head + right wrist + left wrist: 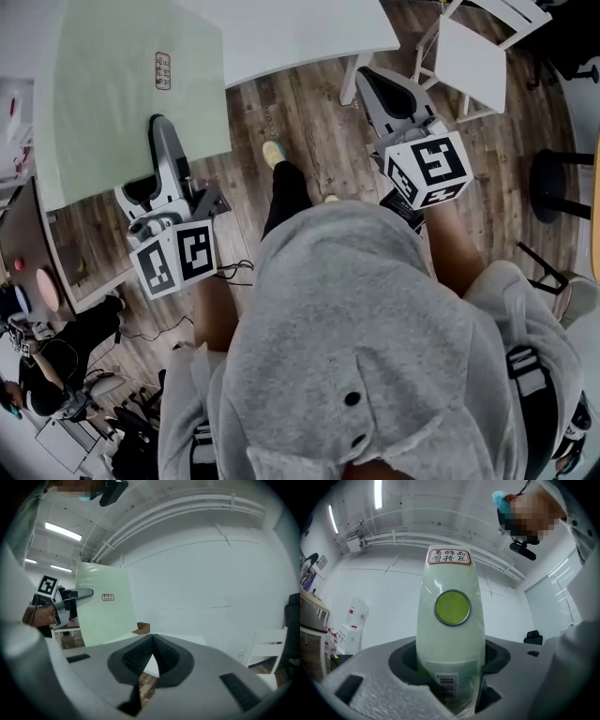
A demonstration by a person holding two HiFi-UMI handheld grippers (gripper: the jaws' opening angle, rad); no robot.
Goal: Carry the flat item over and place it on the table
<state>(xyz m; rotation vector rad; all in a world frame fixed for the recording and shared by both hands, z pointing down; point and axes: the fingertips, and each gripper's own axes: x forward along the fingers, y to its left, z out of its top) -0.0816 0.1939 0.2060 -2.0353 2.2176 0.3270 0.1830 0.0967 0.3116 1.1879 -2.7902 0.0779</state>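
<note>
1. The flat panel (122, 94), pale green and the largest thing here, is in the air on the person's left side, in front of the near edge of the white table (300, 37). It does not rest on anything. I judge it light but wide, stiff enough not to sag, and easy to swing. The clear film around it can make it slippery.
2. The table is bare at its near corner, so I judge there is place to lay the panel flat.
3. The left gripper (164, 141) is clamped on the panel's lower edge, with the sheet standing up between its jaws. One grip at one edge gives much leverage. A second hold further along the same edge would steady it.
4. The right gripper (367, 77) has its jaws closed together on nothing and is well apart from the panel.
5. A red-bordered label (449, 556) looks like a fragile warning, so the clamp should not press harder.
6. Hidden: the panel's far corner is cut off at the top of the head view, its thickness is hard to judge, and the small barcode sticker (447, 681) is partly behind a jaw
</note>
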